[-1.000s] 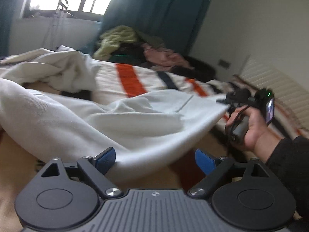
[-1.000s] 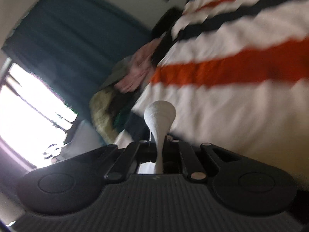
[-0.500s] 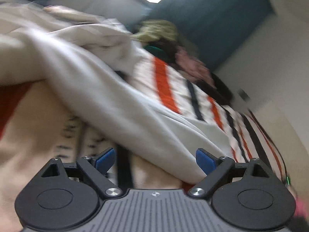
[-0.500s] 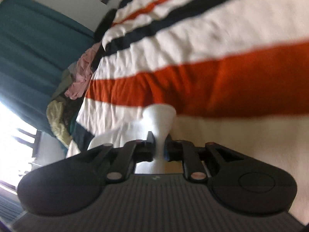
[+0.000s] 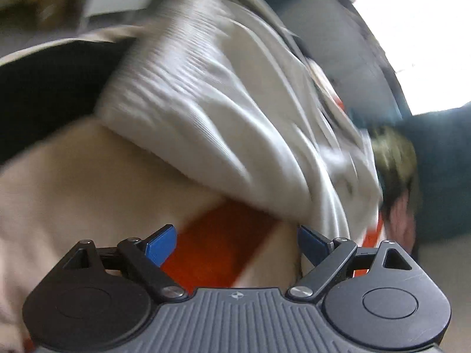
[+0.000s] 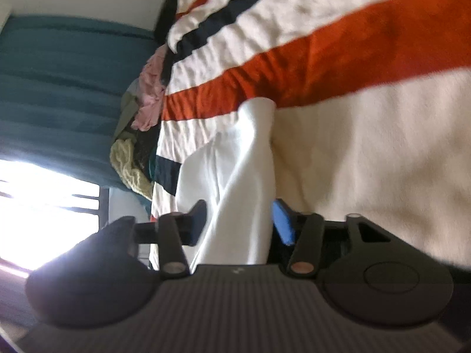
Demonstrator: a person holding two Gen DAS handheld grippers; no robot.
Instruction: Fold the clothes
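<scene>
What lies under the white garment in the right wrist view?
The white garment lies on the striped blanket, with cream and orange stripes showing around it. Its near end passes between the right gripper, whose jaws have just been opening. Whatever lies directly beneath the cloth is covered.

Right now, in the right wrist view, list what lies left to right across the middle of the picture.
Bright window → teal curtain → pile of clothes → white garment between the right gripper's opening jaws → striped blanket.

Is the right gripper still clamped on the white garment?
No. The right gripper has just been opening; the white garment still lies between its jaws, unpinched.
</scene>
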